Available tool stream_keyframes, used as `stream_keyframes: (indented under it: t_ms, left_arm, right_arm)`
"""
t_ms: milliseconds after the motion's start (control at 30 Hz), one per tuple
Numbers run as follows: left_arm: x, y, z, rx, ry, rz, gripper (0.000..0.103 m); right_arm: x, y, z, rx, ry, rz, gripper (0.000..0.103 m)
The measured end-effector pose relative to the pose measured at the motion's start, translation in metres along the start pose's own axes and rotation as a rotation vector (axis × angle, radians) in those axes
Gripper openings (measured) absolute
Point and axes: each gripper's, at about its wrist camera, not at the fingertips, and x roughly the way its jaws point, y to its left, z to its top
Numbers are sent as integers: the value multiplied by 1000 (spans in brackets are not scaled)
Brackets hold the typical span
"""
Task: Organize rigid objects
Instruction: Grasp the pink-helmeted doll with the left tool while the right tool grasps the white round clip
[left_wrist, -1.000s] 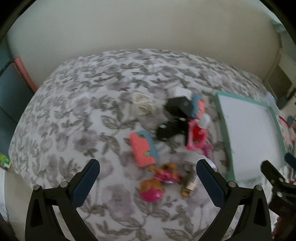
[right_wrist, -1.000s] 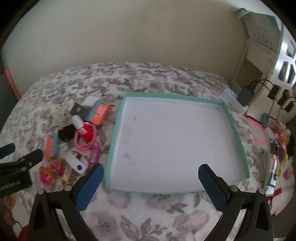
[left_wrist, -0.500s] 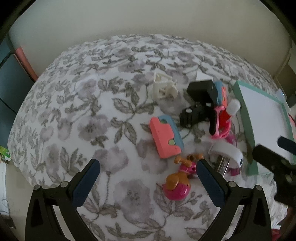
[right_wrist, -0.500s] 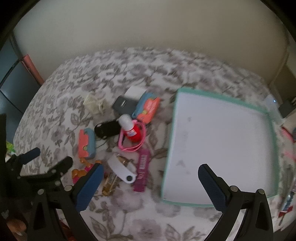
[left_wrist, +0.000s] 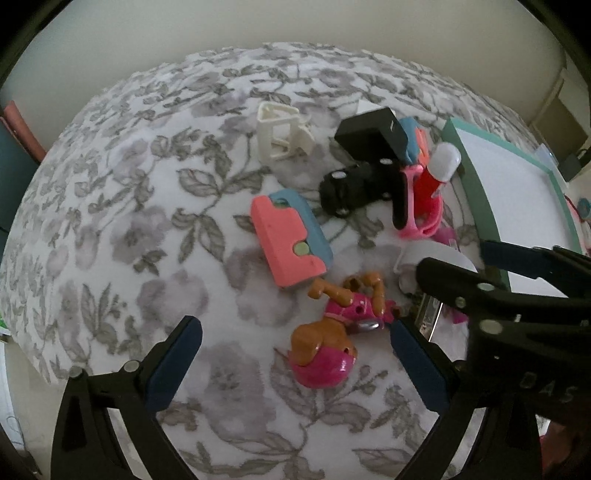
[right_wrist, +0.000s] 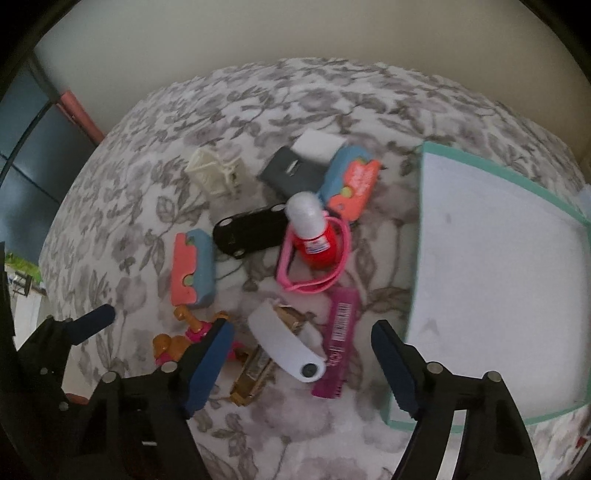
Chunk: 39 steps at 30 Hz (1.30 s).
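A pile of small objects lies on a floral bedspread. My left gripper (left_wrist: 291, 358) is open, with the pink and brown toy dog (left_wrist: 325, 350) between its fingers. My right gripper (right_wrist: 303, 365) is open above a white clip-like piece (right_wrist: 286, 345), a gold bottle (right_wrist: 251, 376) and a magenta comb (right_wrist: 338, 345). Further back lie a coral and blue block (left_wrist: 291, 238), a black toy car (right_wrist: 251, 230), a red bottle with a white cap (right_wrist: 314, 236) in a pink ring, a black box (left_wrist: 373, 134) and a cream plastic frame (left_wrist: 280, 133).
A shallow teal-rimmed tray (right_wrist: 415, 266) with a white floor lies to the right of the pile, also in the left wrist view (left_wrist: 476, 184). A second coral and blue block (right_wrist: 351, 184) lies by the black box. The bed edge and a wall are behind.
Both grippers have moved in toward the pile. The right gripper swung left from over the tray to the objects and now crosses the left view. Both stayed open.
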Motion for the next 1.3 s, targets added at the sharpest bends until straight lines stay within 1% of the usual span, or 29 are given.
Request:
stream_keyframes:
  t_ms: [67, 100, 167, 200, 267, 300, 367, 400, 533, 633, 667, 867, 1100, 1167, 1233, 1300]
  left_arm:
    - [3, 0, -1, 1, 15, -17, 90]
    - [5, -1, -2, 1, 20, -25, 89]
    - [7, -2, -3, 2, 28, -41, 88]
    - [8, -2, -3, 3, 31, -43, 86]
    - [10, -3, -4, 11, 37, -68, 70]
    - [11, -5, -5, 16, 43, -77, 68]
    - [15, -10, -5, 30, 58, -82, 58]
    - [17, -12, -5, 36, 64, -89, 56]
    - [18, -15, -4, 39, 66, -87, 55]
    - [19, -14, -3, 32, 66, -91, 54]
    - [18, -11, -3, 30, 69, -90, 46]
    - [18, -7, -7, 32, 74, -81, 46]
    - [18, -11, -6, 39, 71, -60, 46]
    - [16, -12, -6, 42, 67, -45, 46]
    - [15, -12, -6, 44, 63, -32, 46]
    - [13, -12, -5, 46, 60, -24, 46]
  right_arm:
    - [4, 3, -1, -16, 7, -10, 67]
    - [5, 5, -1, -25, 9, -14, 66]
    - [8, 8, -2, -42, 11, -26, 53]
    - [9, 9, -3, -48, 12, -26, 52]
    - [12, 11, -5, -61, 16, -36, 47]
    - [13, 12, -6, -68, 18, -39, 46]
    - [13, 14, -7, -80, 15, -50, 45]
    - [13, 14, -8, -81, 14, -49, 44]
    - [13, 10, -8, -62, 12, -38, 43]
    - [11, 7, -7, -40, 9, -28, 34]
    - [10, 5, -7, -30, 9, -23, 33]
    - [6, -5, -8, 12, -1, -9, 30]
    - [-5, -16, -9, 64, -47, -18, 29]
    - [-12, -20, -8, 80, -80, -24, 26]
    - [-16, -26, -7, 102, -96, -4, 23]
    - [-17, -29, -8, 116, -95, 9, 22]
